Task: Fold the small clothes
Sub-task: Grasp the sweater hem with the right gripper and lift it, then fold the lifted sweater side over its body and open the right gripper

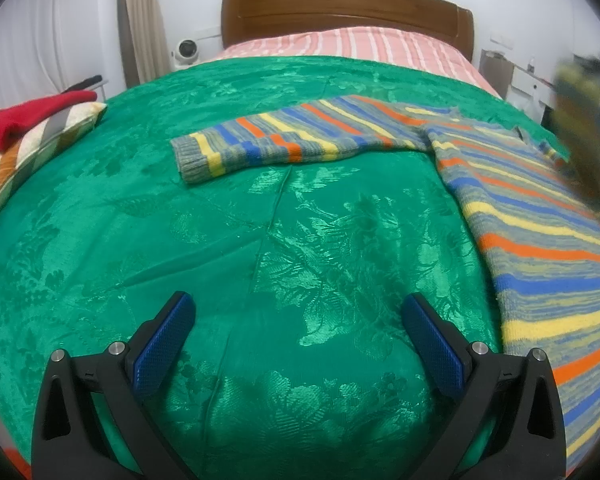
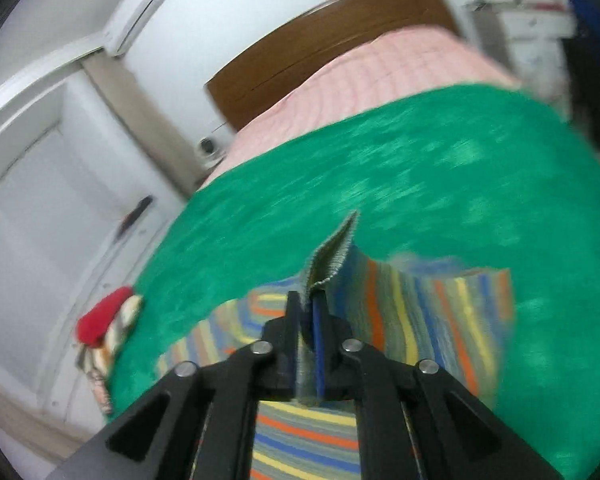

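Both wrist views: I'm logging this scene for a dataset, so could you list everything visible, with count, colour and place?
striped sweater: one, grey with blue, yellow and orange stripes; spread on the bed, one sleeve stretched flat, its other cuff lifted
green bedspread: one, patterned green; covers most of the bed
pink striped sheet: one; at the head of the bed
headboard: one, brown wood; against the white wall
red garment: one; on the striped cushion
striped cushion: one, cream, brown and grey; at the bed's edge
round white device: one; beside the headboard
curtain: one, beige; by the window
left hand-held gripper: black, blue pads; open above the bedspread
right hand-held gripper: black; shut on the cuff
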A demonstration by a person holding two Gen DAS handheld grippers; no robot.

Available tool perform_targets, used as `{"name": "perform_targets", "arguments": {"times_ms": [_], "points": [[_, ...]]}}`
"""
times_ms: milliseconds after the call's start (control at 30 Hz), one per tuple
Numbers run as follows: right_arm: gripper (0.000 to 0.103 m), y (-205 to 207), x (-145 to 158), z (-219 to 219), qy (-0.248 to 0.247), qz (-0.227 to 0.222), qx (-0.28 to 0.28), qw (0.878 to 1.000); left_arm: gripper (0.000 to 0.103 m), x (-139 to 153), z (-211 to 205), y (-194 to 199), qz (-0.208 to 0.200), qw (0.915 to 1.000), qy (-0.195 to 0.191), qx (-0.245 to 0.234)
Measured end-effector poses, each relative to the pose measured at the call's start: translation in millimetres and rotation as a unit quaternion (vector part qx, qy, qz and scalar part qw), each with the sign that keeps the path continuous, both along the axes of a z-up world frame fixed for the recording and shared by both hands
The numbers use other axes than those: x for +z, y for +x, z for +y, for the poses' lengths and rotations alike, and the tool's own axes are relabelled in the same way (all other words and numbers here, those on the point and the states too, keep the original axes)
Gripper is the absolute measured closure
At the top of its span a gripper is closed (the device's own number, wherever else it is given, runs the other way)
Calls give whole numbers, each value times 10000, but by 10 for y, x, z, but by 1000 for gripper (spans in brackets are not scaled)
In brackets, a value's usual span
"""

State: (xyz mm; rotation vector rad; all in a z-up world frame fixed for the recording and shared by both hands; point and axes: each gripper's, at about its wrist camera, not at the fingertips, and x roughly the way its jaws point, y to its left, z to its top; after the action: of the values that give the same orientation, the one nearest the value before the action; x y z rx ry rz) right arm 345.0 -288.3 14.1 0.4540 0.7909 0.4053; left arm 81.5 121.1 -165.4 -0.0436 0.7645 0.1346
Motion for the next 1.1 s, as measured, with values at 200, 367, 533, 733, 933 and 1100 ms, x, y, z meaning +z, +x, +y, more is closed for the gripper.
{"name": "perform_targets", "arguments": {"times_ms": [200, 367, 533, 733, 933, 1100], "points": [[28, 67, -736, 307, 875, 657, 118, 9939, 0, -7, -4, -12, -20, 10000, -10, -6], [28, -307, -1126, -10, 563, 1078, 92, 9925, 0, -8, -7, -12, -19, 10000, -7, -2], [35, -1016, -1590, -749, -72, 1544, -111, 9879, 0, -9, -8, -11, -22, 10000, -2, 0], [34, -1850, -1194, -1139, -846, 894, -322, 9919, 0, -10, -9, -8, -13, 10000, 10, 0], [34, -2626, -1187, -516, -688, 1062, 1195, 9847, 0, -9, -11, -20, -26, 10000, 18, 4], [39, -3121, -1656, -488, -1817, 2314, 1278, 9471, 0, -10, -13, -19, -26, 10000, 21, 2]]}}
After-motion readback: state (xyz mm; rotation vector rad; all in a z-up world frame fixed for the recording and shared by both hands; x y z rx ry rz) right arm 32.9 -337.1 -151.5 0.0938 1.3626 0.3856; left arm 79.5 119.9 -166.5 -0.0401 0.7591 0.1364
